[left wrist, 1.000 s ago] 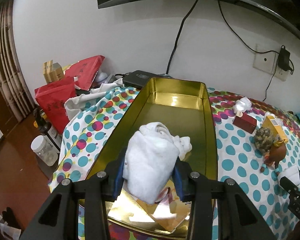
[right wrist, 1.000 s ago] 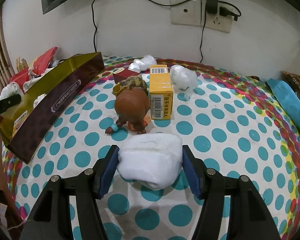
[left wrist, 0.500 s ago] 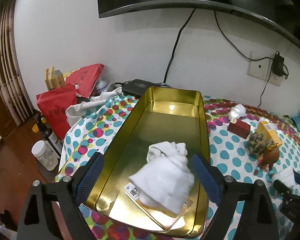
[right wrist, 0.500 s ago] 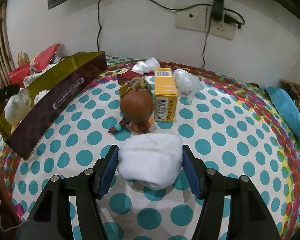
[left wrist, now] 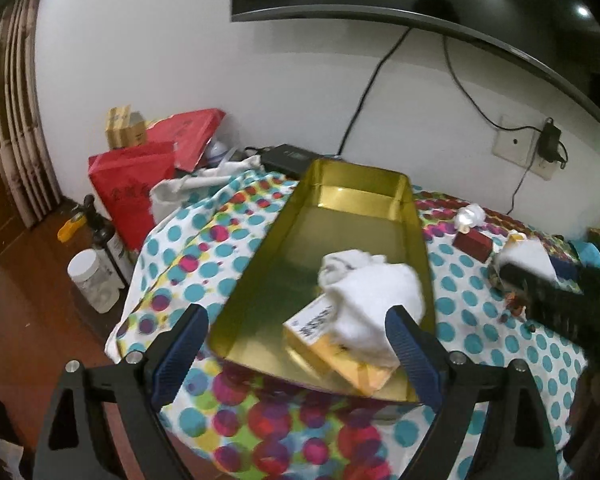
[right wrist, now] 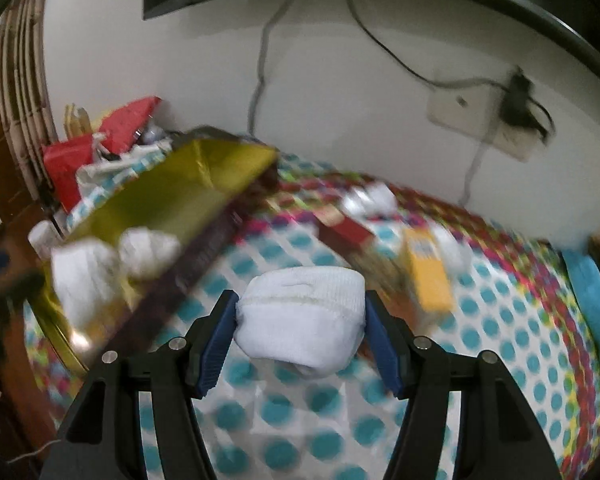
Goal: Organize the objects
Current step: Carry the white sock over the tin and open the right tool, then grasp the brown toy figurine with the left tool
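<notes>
A gold tray [left wrist: 260,248] lies on the dotted tablecloth. Inside it a white sock bundle [left wrist: 372,292] rests on a yellow box [left wrist: 340,356]. My left gripper [left wrist: 292,320] is open, drawn back over the tray's near end, with nothing pressed between its blue pads. My right gripper [right wrist: 300,308] is shut on a rolled white sock [right wrist: 300,296], held above the cloth just right of the tray [right wrist: 172,196]. This view is motion-blurred. The left wrist view shows that held sock [left wrist: 528,256] at the right edge.
On the cloth right of the tray lie a red box [right wrist: 344,232], a yellow carton [right wrist: 428,276] and white wads [right wrist: 376,196]. Red bags [left wrist: 132,184] stand behind the table's left corner. A jar [left wrist: 90,276] sits on the floor. A blue cloth [right wrist: 584,292] lies far right.
My left gripper opened, let the white bundle drop into the tray and drew back. My right gripper lifted its rolled sock and swung left toward the tray.
</notes>
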### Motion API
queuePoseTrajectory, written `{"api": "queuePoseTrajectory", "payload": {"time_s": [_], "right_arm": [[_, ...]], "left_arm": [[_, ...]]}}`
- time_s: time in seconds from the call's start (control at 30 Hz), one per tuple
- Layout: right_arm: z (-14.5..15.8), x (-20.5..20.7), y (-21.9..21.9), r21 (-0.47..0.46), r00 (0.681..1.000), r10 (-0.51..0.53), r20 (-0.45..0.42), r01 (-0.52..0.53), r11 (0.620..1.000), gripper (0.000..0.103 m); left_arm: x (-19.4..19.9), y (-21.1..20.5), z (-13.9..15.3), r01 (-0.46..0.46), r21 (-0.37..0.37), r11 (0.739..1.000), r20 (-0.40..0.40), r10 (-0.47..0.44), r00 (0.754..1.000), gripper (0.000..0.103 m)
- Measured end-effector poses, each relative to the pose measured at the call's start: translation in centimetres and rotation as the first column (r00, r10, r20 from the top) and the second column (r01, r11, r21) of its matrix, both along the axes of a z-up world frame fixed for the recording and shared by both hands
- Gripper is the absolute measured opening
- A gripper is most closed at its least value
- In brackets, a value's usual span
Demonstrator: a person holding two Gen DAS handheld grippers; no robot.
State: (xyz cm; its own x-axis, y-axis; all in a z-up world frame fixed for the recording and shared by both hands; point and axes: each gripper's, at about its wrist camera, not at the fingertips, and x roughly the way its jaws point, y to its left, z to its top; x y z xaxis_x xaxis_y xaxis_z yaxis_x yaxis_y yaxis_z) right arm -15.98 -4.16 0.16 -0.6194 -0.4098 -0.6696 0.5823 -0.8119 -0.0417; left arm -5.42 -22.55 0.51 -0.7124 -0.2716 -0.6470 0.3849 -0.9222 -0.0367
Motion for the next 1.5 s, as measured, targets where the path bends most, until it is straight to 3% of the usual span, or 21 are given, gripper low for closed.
{"api": "queuePoseTrajectory", "payload": {"time_s": [0.17,0.37,0.6,0.8,1.13,1.5], "right_arm": [[1.6,-0.2,-7.1,0.032,0.997,0.076,-0.022,-0.075,0.997,0.06],[1.4,-0.7,-13.5,0.072,0.992,0.128,-0.008,-0.127,0.989,0.06],[0.3,-2.3,-16.8,0.089,0.993,0.116,0.03,-0.118,0.989,0.06],[0.1,-2.9,-18.0,0.089,0.991,0.124,0.051,-0.128,0.988,0.064],[2.3,-2.9,-14.3,0.024,0.995,0.097,0.0,-0.097,0.995,0.074],[-0.7,-3.3,-1.2,-0.004,0.999,-0.038,0.0,0.038,0.999,0.08]], "left_arm": [[0.6,-2.8,0.0,-0.06,0.026,0.998,0.001,0.06,0.998,0.092],[1.2,-5.5,-0.2,-0.102,0.074,0.992,-0.009,0.102,0.995,0.092],[0.8,-6.9,-1.3,-0.106,0.123,0.987,0.01,0.105,0.994,0.092],[0.8,-7.2,-1.3,-0.109,0.121,0.987,0.002,0.11,0.994,0.092],[0.5,-5.1,-0.9,-0.073,0.072,0.995,-0.008,0.074,0.997,0.092],[0.8,-0.2,1.2,0.012,-0.036,0.999,-0.097,-0.016,0.995,0.092]]}}
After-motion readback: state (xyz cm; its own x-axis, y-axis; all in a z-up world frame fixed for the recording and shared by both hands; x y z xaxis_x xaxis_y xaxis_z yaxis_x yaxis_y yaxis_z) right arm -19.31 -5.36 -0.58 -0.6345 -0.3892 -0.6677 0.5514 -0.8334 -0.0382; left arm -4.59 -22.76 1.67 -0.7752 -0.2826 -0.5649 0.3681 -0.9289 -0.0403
